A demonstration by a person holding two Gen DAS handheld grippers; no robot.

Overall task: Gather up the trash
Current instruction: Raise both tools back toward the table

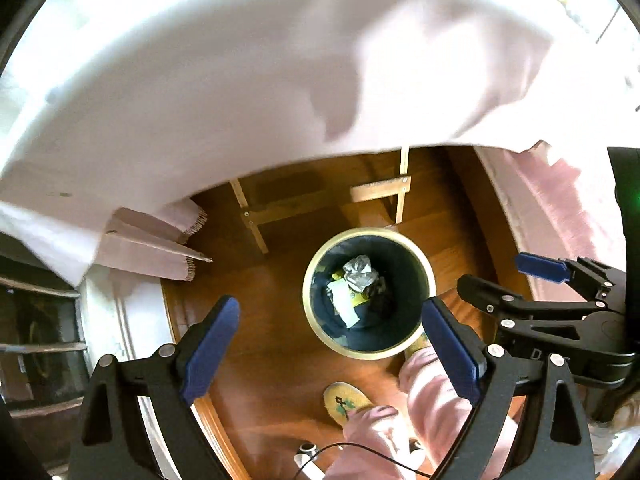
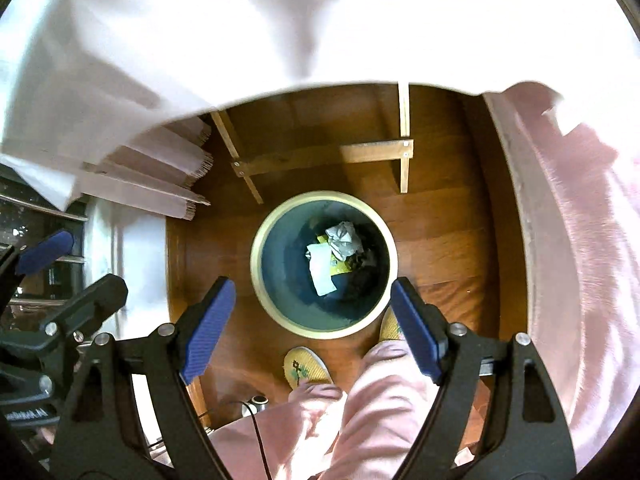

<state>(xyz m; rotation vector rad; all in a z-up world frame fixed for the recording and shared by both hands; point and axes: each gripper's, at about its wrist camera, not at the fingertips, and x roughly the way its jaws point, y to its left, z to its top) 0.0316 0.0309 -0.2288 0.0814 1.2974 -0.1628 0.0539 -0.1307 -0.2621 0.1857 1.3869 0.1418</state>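
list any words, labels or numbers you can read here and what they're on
"D": lone white letter on the black body of the right tongs; the rest is hidden.
White lettering on the body of the left tongs: too blurred to read.
Papers in the trash bin: no legible print.

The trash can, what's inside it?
Inside the trash can: a crumpled silvery wrapper, a white paper, something yellow and something dark. Whatever lies beneath them is hidden.
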